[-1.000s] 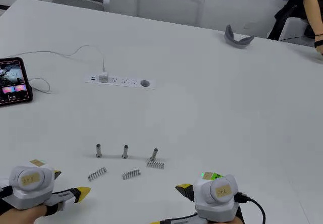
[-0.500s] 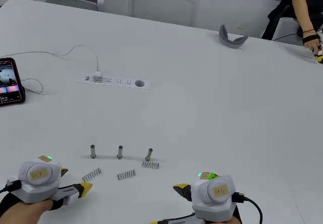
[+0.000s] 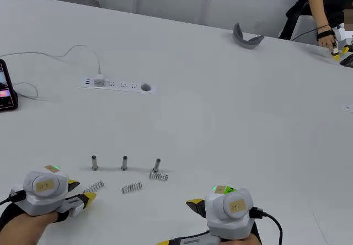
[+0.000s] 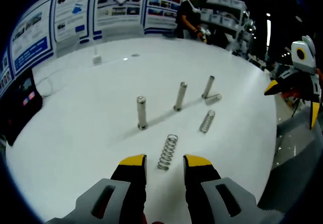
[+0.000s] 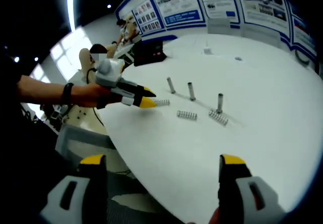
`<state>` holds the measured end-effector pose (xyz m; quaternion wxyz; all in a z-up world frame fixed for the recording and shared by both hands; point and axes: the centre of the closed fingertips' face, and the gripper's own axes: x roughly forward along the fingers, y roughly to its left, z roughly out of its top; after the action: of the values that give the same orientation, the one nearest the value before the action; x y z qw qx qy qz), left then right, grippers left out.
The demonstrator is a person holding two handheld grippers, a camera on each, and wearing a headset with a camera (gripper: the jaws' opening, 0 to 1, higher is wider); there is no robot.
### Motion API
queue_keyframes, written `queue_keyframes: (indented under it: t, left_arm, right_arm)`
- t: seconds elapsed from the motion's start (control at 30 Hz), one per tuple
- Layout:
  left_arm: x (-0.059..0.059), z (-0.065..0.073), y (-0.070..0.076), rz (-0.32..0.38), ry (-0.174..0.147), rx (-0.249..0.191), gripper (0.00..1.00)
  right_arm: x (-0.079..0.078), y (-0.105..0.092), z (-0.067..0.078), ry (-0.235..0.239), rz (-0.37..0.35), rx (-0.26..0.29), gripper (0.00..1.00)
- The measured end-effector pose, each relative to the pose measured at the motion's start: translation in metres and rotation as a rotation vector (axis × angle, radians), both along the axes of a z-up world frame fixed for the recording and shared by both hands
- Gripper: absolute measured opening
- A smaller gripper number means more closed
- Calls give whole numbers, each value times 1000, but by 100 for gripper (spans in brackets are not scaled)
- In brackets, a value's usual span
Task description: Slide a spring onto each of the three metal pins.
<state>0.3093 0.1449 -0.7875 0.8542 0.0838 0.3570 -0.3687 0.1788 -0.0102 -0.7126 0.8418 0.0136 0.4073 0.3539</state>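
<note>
The left gripper point(image 3: 81, 191) sits low at the near left of the table point(image 3: 237, 118). The person's left hand point(image 3: 19, 222) holds it roughly level, and its yellow-tipped jaws point right and forward at the nearest spring point(image 3: 94, 187). In the left gripper view those jaws stand slightly parted with nothing clamped, and that spring lies on the table just ahead of the gap. The right gripper point(image 3: 180, 222) is held at the near edge, further right. Its jaws are spread wide and empty, aimed leftward toward the row. Three metal pins point(image 3: 124, 163) stand upright in a line, all bare. A second spring point(image 3: 132, 187) lies flat in front of the middle one. The third spring point(image 3: 158, 176) lies at the foot of the right pin point(image 3: 157, 164), probably touching its base, though it is too small to be sure. A power strip point(image 3: 118, 84) lies farther back.
</note>
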Motion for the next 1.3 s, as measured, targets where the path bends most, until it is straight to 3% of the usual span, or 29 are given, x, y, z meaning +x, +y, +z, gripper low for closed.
queue_keyframes:
  t: [0.47,0.6,0.63,0.83,1.3]
  left_arm:
    - [2,-11,-13,-34,-10,44,17]
    - [-1,-16,-8,-54,-14,117,12]
    - [2,-14,-10,-48,-33,114,11]
    - [0,-14,-2,-5,-1,119,11]
    - [-7,11,16,9,-24,80,10]
  right_arm:
    - [-7,1,-3,16,8,-4,94]
    - [-5,-1,-2,15,4,-3,94]
    - [-5,-1,-3,14,3,-2,94]
    - [-5,1,-3,18,13,-5,94]
    - [0,6,-2,13,-1,19,94]
